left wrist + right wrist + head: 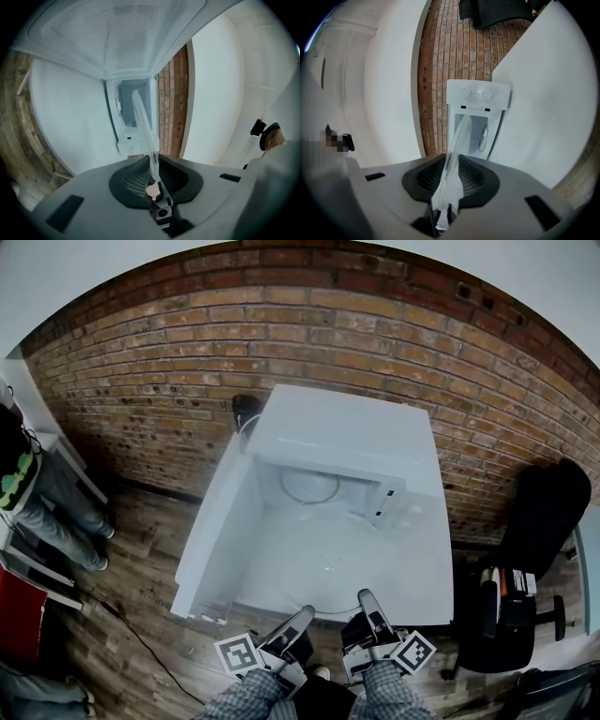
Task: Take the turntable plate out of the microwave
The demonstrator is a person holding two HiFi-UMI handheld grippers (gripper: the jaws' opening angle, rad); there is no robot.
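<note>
The clear glass turntable plate (328, 557) lies level in front of the white microwave (375, 437), its far rim near the open cavity. My left gripper (305, 615) and right gripper (366, 598) both hold its near rim, side by side. In the left gripper view the plate (143, 122) runs edge-on from the left gripper (153, 176), whose jaws are shut on it, toward the cavity. In the right gripper view the plate (457, 140) sits likewise between the pads of the right gripper (449, 180).
The microwave door (217, 531) stands open to the left. A brick wall (169, 362) runs behind. A black office chair (539, 549) stands at the right, a person's legs (56, 512) at the left. A cable (141, 638) crosses the wooden floor.
</note>
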